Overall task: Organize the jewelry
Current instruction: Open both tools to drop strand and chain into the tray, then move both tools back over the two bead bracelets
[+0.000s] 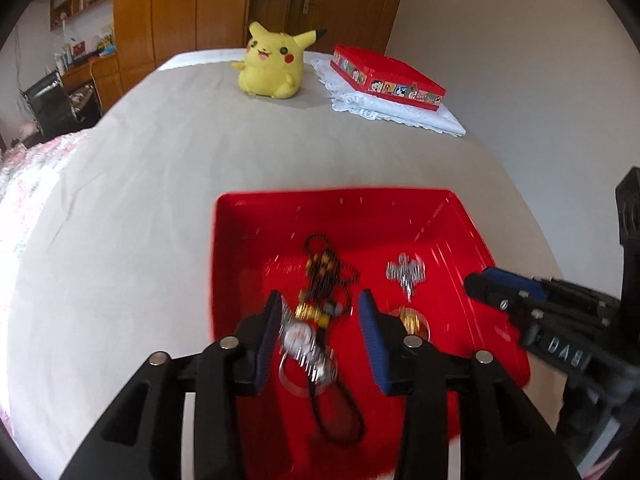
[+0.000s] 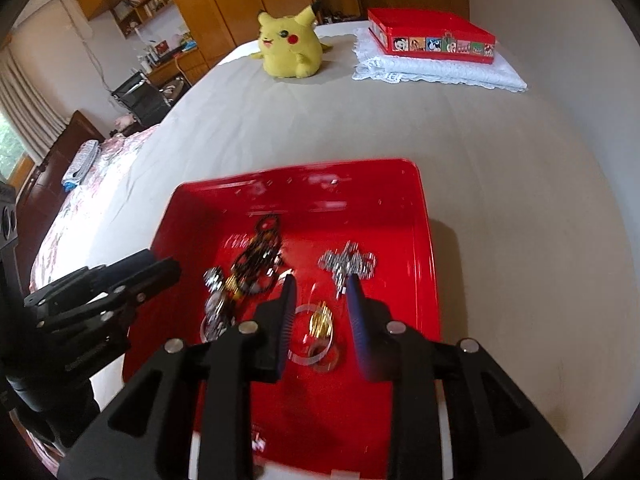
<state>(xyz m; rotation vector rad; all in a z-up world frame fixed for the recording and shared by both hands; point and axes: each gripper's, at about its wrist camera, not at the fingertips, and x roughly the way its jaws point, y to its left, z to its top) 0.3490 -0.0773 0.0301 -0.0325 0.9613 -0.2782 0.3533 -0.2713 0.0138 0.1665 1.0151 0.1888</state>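
A red tray (image 1: 224,240) (image 2: 424,240) lies on the beige cloth in front of me. In it are a black beaded necklace (image 1: 320,268) (image 2: 260,252) with gold and silver charms (image 1: 304,344), a silver pendant (image 1: 406,274) (image 2: 348,262), and a gold piece on a clear disc (image 1: 410,316) (image 2: 320,318). My left gripper (image 1: 320,300) (image 2: 164,266) is open over the necklace's charms, pads clear of them. My right gripper (image 2: 321,280) (image 1: 480,284) is open above the gold piece, its right finger near the silver pendant.
A yellow plush toy (image 1: 272,64) (image 2: 290,50) sits at the far end. Beside it a red picture tin (image 1: 384,74) (image 2: 432,36) rests on a white lace cloth (image 1: 400,114) (image 2: 440,70). A floral bedspread (image 2: 80,200) lies to the left.
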